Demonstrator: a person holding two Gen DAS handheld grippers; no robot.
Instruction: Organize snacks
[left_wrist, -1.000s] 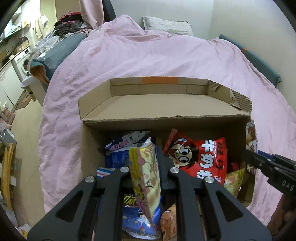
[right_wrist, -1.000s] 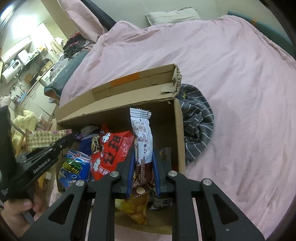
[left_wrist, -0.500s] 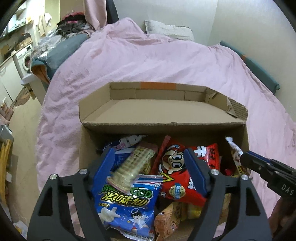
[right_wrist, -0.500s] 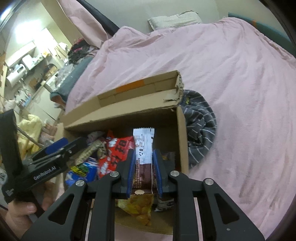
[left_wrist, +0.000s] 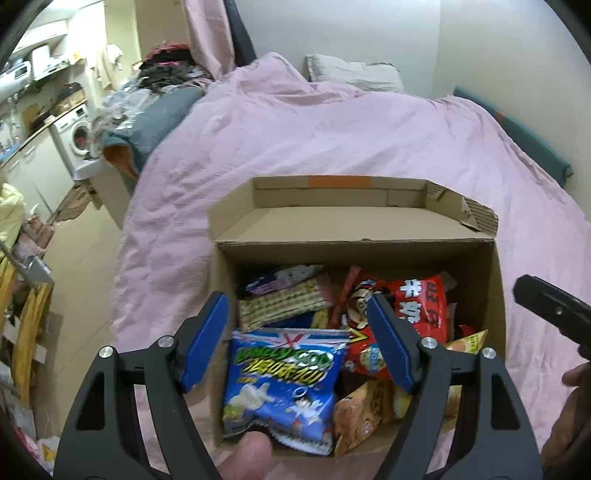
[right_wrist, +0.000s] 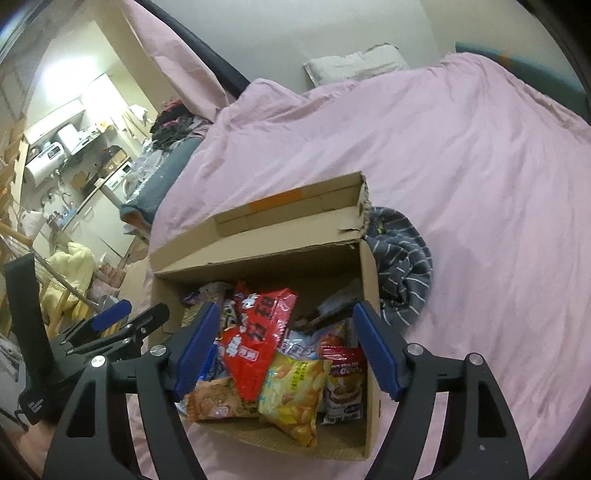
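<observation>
An open cardboard box (left_wrist: 354, 242) (right_wrist: 369, 273) full of snack packets sits on a pink bed. In the left wrist view a blue packet (left_wrist: 284, 376), a beige wafer pack (left_wrist: 280, 304) and a red bag (left_wrist: 402, 314) lie in it. My left gripper (left_wrist: 297, 341) is open and empty above the box's near left part. In the right wrist view a red bag (right_wrist: 258, 336), a yellow chip bag (right_wrist: 291, 391) and a brown-and-white packet (right_wrist: 341, 387) lie inside. My right gripper (right_wrist: 284, 349) is open and empty above the box.
A pink duvet (left_wrist: 332, 133) covers the bed. A striped grey cloth (right_wrist: 400, 262) lies against the box's right side. A pillow (left_wrist: 354, 74) is at the far end. Floor, a washing machine (left_wrist: 79, 136) and clutter lie to the left.
Both grippers opened and let go of their packets into the box: the left dropped the beige wafer pack, the right the brown-and-white packet. Both have pulled back and up.
</observation>
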